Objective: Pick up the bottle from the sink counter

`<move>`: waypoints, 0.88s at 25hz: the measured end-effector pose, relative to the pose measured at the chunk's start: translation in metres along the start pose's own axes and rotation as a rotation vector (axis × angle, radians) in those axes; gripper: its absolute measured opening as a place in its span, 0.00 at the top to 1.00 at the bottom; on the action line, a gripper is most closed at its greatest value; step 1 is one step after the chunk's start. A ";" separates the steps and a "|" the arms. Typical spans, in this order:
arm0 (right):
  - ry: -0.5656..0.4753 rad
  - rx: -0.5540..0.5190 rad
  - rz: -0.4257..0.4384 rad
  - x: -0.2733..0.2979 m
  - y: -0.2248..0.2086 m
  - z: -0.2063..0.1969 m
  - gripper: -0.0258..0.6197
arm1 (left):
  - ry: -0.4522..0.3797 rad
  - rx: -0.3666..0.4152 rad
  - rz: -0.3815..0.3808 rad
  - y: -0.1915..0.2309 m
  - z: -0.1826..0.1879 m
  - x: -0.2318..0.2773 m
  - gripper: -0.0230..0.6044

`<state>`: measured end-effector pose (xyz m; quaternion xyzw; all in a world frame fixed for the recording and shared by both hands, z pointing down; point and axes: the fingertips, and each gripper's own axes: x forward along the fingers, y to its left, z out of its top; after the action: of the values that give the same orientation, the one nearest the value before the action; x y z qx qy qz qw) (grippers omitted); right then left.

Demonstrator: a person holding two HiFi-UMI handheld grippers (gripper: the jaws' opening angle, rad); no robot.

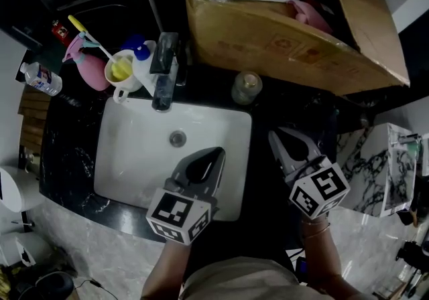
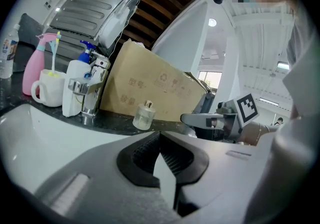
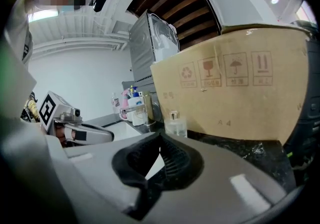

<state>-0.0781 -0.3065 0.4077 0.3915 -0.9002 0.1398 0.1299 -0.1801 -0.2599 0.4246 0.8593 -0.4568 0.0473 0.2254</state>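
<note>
A small clear glass bottle (image 1: pixel 246 86) with a metal cap stands upright on the black counter, just right of the faucet and in front of the cardboard box. It also shows in the left gripper view (image 2: pixel 143 116) and the right gripper view (image 3: pixel 175 125). My left gripper (image 1: pixel 213 152) hovers over the front right part of the white sink (image 1: pixel 127 158), shut with nothing in it (image 2: pixel 160 135). My right gripper (image 1: pixel 275 134) is over the counter to the sink's right, below the bottle and apart from it, also shut and empty (image 3: pixel 161 135).
A large open cardboard box (image 1: pixel 281 37) fills the counter behind the bottle. The faucet (image 1: pixel 165 71) stands at the sink's back edge. Left of it are a white pump bottle (image 1: pixel 142 51), a white mug (image 1: pixel 122 71), a pink spray bottle (image 1: pixel 90 67) and a plastic water bottle (image 1: pixel 41 78).
</note>
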 end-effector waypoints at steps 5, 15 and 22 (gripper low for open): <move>0.005 0.003 0.002 0.012 -0.007 -0.004 0.96 | -0.010 0.007 0.016 0.007 0.001 0.007 0.96; 0.053 -0.011 0.063 0.035 -0.017 -0.013 0.96 | -0.002 -0.009 0.035 0.020 -0.003 0.020 0.96; 0.060 -0.033 0.079 0.051 -0.022 -0.013 0.96 | 0.014 -0.022 0.031 0.026 -0.008 0.029 0.96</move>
<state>-0.0938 -0.3507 0.4408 0.3491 -0.9128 0.1416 0.1578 -0.1829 -0.2911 0.4494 0.8492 -0.4690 0.0517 0.2373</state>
